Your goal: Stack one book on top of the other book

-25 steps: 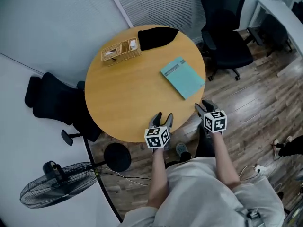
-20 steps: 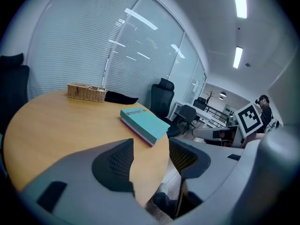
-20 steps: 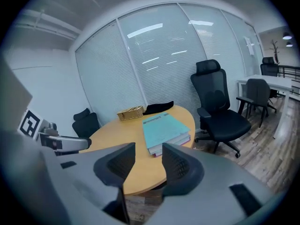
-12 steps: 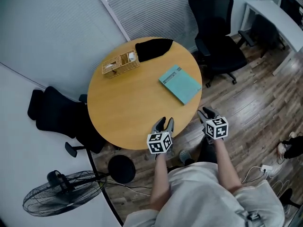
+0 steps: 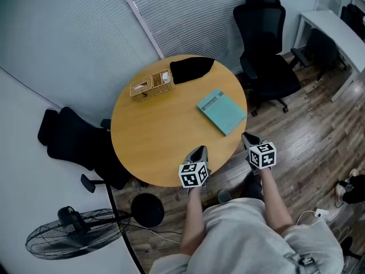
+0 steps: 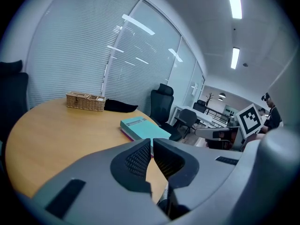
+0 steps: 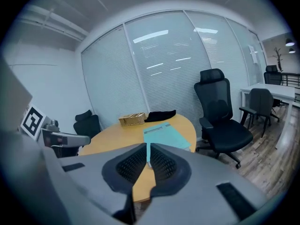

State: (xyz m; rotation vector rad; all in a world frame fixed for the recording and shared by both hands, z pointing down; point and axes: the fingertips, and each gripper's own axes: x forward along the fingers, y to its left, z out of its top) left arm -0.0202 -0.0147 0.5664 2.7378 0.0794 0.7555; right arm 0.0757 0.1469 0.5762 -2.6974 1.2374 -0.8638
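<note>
The left hand-held gripper (image 5: pixel 199 152) is pinched together, empty; the right hand-held gripper (image 5: pixel 249 139) is closing on nothing. The flat teal book (image 5: pixel 222 111) lies on the round wooden tabletop's (image 5: pixel 154 133) right side; best to reopen wide and approach its edge low.

Round wooden table (image 5: pixel 151 136), black office chairs (image 5: pixel 272 67), blinds (image 5: pixel 188 16), plank floor (image 5: pixel 311 138), fan (image 5: pixel 65 237).
</note>
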